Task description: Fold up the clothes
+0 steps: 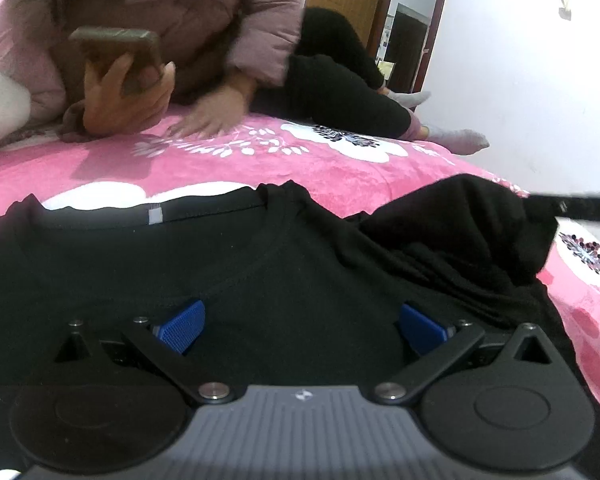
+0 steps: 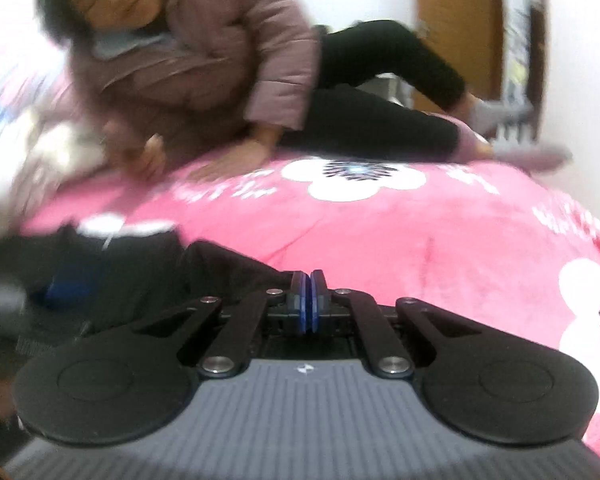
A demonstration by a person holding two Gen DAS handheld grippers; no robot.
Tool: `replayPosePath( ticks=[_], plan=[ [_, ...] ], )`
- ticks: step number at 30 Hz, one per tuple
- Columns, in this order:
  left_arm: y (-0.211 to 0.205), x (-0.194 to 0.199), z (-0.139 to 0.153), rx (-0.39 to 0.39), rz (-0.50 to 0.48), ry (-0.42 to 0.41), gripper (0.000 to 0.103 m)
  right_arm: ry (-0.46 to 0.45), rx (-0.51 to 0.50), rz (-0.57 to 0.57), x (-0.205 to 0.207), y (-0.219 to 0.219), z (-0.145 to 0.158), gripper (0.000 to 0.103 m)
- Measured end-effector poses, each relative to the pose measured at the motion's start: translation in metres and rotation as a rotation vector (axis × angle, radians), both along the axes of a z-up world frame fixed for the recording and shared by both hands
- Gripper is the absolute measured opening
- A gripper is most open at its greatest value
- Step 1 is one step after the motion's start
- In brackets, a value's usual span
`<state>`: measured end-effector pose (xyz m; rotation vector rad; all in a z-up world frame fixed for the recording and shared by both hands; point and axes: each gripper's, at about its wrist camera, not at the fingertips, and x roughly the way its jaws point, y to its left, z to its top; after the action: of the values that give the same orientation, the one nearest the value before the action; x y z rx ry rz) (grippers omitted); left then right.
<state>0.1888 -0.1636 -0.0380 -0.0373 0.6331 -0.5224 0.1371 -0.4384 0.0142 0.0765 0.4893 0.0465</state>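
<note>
A black shirt [image 1: 260, 264] lies flat on the pink blanket, neckline and grey tag towards the far side. My left gripper [image 1: 302, 328] hovers just above its chest, open, with nothing between its blue pads [image 1: 184, 326]. The shirt's right sleeve [image 1: 460, 220] is raised in a hump, and a blurred dark bar, my right gripper [image 1: 580, 206], meets its tip. In the right wrist view, my right gripper [image 2: 310, 300] has its pads pressed together at the edge of the black cloth [image 2: 228, 268]. Little of the cloth shows at the pads.
A person in a mauve padded jacket [image 1: 204, 20] lies across the far side of the bed holding a phone [image 1: 118, 50], one hand [image 1: 212, 120] on the blanket. The pink floral blanket [image 2: 420, 232] spreads to the right. A white wall and a doorway stand behind.
</note>
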Motion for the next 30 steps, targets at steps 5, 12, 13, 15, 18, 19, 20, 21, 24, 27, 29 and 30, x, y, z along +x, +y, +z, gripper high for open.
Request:
replayPosePath(
  ticks=[5,12,13,15,18,19,20,21,24,27,29,30],
  plan=[
    [0.001,0.0,-0.001,-0.009,0.0,0.003,0.103,0.016,0.167,-0.126,0.033,-0.055,-0.004,0.001],
    [0.001,0.001,-0.001,-0.019,0.001,0.005,0.103,0.075,0.216,-0.24,0.062,-0.091,-0.031,0.001],
    [0.001,0.001,-0.001,-0.02,0.001,0.005,0.103,0.087,0.219,-0.254,0.064,-0.094,-0.036,0.001],
    [0.001,0.002,-0.001,-0.022,0.001,0.005,0.103,0.1,0.243,-0.302,0.067,-0.104,-0.045,0.001],
    [0.001,0.002,-0.001,-0.024,0.002,0.006,0.103,0.055,0.403,-0.402,0.049,-0.131,-0.047,0.004],
    [0.001,0.002,-0.001,-0.024,0.002,0.006,0.103,0.037,0.46,-0.428,0.041,-0.14,-0.047,0.005],
    [0.002,0.002,-0.001,-0.025,0.002,0.006,0.103,0.036,0.487,-0.436,0.031,-0.145,-0.045,0.005],
    [0.002,0.003,-0.001,-0.026,0.003,0.007,0.103,0.035,0.513,-0.444,0.021,-0.151,-0.044,0.005],
    [0.002,0.003,-0.001,-0.028,0.003,0.008,0.103,0.121,0.529,-0.341,-0.001,-0.138,-0.039,0.007],
    [0.002,0.003,-0.001,-0.029,0.004,0.008,0.103,0.201,0.619,-0.242,-0.02,-0.119,-0.045,0.029],
    [0.003,0.003,-0.001,-0.031,0.005,0.009,0.103,0.208,0.625,-0.245,-0.018,-0.113,-0.048,0.037],
    [0.003,0.003,-0.001,-0.033,0.006,0.009,0.103,0.203,0.619,-0.253,-0.014,-0.112,-0.048,0.038]
  ],
)
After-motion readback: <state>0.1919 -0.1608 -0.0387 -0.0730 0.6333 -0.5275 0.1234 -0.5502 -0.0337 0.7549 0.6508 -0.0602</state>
